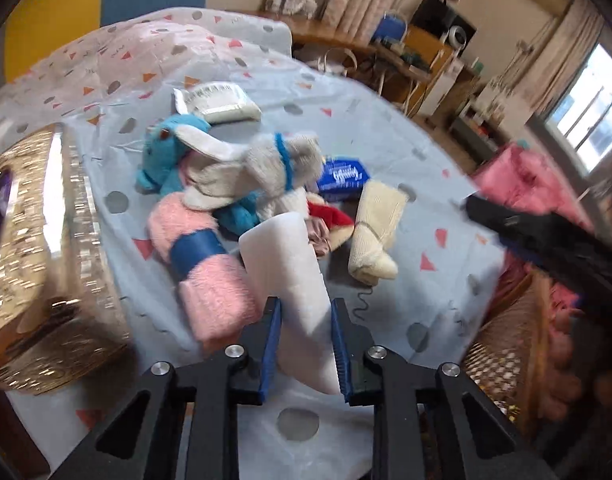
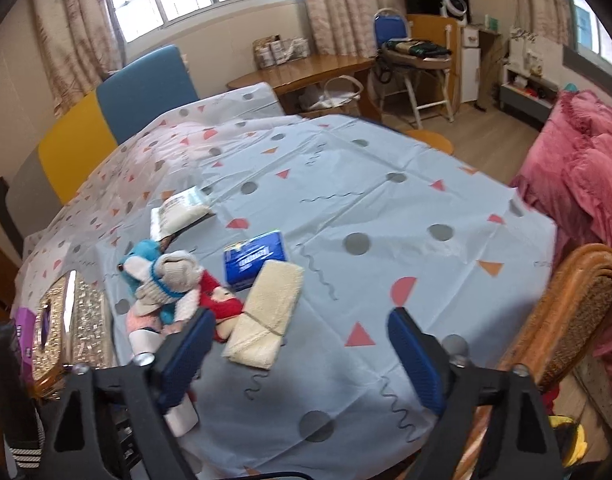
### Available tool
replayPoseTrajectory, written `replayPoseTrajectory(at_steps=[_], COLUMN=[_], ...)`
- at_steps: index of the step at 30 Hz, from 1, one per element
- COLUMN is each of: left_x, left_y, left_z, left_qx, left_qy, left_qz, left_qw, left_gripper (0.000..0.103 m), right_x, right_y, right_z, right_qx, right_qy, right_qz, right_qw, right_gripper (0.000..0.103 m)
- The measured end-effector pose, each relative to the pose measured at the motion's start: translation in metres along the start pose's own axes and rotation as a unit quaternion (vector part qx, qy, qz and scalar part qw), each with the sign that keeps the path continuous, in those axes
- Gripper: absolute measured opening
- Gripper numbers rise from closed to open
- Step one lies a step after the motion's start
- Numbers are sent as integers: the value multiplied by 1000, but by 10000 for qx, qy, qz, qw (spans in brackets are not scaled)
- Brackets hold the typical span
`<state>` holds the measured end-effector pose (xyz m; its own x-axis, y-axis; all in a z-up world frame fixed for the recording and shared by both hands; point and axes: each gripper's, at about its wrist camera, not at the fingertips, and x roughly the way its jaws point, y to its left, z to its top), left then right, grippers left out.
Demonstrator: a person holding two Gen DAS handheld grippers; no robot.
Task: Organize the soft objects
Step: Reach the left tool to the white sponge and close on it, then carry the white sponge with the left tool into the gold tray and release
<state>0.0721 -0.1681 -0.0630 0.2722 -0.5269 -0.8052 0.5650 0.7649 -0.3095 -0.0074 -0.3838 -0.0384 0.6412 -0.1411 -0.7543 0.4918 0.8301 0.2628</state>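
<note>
While the left tongs (image 1: 306,320) at the bottom centre of their frame clamp a white foam roll (image 1: 290,272), the right tongs (image 2: 298,344) hover with jaws spread wide over the counter (image 2: 386,208). Plush toys (image 1: 226,160) and a cream towel (image 2: 266,312) lie piled at centre left on its blue patterned cloth. A gold tissue box (image 1: 34,248) sits at left, a pink bed (image 2: 586,168) at right.

left wrist — low, close | right wrist — higher | share table (image 2: 386,208)
</note>
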Motion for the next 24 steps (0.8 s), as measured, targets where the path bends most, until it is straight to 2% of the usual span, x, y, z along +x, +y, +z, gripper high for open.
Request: replayPoseTrajectory(at_steps=[1, 5, 7, 12, 15, 18, 21, 24], left_x=[-8, -29, -42, -64, -74, -85, -100, -119], left_y=[7, 26, 32, 46, 58, 72, 87, 104], left_z=[-1, 3, 9, 38, 57, 76, 90, 98], left_qx=[-85, -314, -350, -414, -532, -669, -786, -912], left_qy=[-60, -222, -357, -687, -869, -1072, -1284, -1511], left_qz=[-77, -195, -170, -53, 55, 149, 264, 419], left_qw=[9999, 9991, 9986, 9968, 9948, 9919, 9883, 9834], left_gripper=[25, 25, 25, 25, 25, 25, 25, 25], right_x=[4, 24, 38, 66, 80, 94, 113, 130], right_y=[2, 16, 31, 80, 111, 130, 143, 150], right_z=[1, -3, -7, -26, -34, -38, -38, -38], right_qx=[53, -7, -252, -1198, -1575, -1733, -1767, -1720], right_qy=[100, 485, 799, 1467, 1707, 1829, 1943, 2090], right_qz=[122, 327, 494, 973, 1158, 1264, 1141, 1226], right_qw=[9999, 9983, 9953, 9771, 9657, 9595, 9581, 9548], right_gripper=[65, 48, 41, 38, 38, 38, 38, 38])
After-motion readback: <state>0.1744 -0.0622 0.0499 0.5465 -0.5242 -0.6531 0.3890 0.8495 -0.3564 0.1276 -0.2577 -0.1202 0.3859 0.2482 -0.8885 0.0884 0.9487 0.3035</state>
